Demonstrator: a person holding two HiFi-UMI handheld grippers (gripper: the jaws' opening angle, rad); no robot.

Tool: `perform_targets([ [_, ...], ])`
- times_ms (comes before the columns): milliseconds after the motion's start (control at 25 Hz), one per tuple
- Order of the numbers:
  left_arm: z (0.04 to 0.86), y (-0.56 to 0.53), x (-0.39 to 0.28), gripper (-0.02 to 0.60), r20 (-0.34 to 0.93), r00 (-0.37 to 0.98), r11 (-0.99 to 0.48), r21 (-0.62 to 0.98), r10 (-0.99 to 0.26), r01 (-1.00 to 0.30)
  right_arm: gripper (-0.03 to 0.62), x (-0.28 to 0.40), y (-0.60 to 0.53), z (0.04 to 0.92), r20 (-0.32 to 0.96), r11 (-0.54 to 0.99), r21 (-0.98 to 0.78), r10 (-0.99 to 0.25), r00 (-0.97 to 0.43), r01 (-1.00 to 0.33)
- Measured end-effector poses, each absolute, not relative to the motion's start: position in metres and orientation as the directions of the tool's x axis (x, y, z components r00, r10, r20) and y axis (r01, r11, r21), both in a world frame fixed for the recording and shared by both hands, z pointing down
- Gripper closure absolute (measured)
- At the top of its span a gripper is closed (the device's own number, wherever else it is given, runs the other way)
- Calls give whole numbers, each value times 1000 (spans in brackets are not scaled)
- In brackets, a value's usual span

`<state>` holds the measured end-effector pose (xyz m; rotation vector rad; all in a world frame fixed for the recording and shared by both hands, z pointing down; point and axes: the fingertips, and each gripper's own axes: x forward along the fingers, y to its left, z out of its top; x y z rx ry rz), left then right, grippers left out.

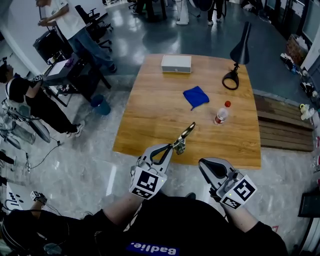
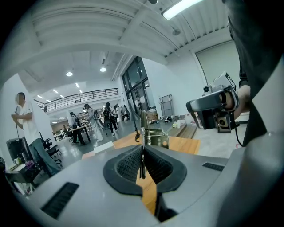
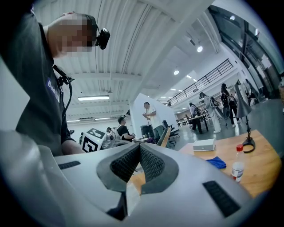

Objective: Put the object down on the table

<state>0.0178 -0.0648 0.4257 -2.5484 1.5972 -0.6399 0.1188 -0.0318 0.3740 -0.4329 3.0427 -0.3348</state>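
L claw (image 1: 171, 147) grips 1 metal clamp (image 1: 184, 138) (prob.); R claw (image 1: 205, 165) closed; 1 bottle (image 1: 221, 115).

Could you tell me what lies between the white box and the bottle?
The blue cloth lies between the white box and the bottle, shown in the head view.

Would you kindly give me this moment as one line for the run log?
left gripper: shut on metal part | metal part: held over table, not yet down | right gripper: shut, empty

Wooden table (image 1: 150, 115) on glossy grey floor (image 1: 200, 35), strip light (image 2: 182, 6) overhead.
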Motion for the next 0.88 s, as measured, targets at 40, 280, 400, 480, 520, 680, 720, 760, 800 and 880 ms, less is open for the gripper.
perform_targets([
  [40,431,-68,16,560,320,366,-458,-284,-874,-843,589,118,-33,374,-18,938,-220,-281,-960,-270],
  [280,458,-94,-1,560,367,367,-497,-376,-855,-782,589,105,-42,378,2,924,-221,-318,-948,-311],
  [400,471,-106,-13,560,395,381,-533,-418,-836,-736,589,92,-47,378,9,912,-229,-348,-937,-341],
  [480,483,-115,-18,560,416,388,-557,-454,-822,-695,589,84,-51,381,21,905,-232,-362,-932,-357],
  [520,489,-120,-20,560,427,388,-568,-475,-817,-672,589,80,-53,382,26,901,-233,-370,-929,-366],
  [680,521,-137,-33,560,477,383,-607,-534,-791,-589,589,66,-59,387,44,882,-251,-402,-915,-399],
  [720,530,-140,-37,560,491,381,-617,-539,-784,-574,589,64,-59,388,48,877,-256,-409,-911,-407],
  [760,540,-144,-40,560,505,378,-626,-544,-776,-559,589,62,-59,390,55,872,-259,-416,-908,-415],
  [800,550,-148,-43,560,518,375,-635,-551,-769,-542,589,61,-60,392,63,867,-261,-424,-904,-425],
  [880,569,-156,-46,560,545,368,-654,-564,-753,-503,589,61,-61,394,78,856,-263,-440,-894,-445],
])
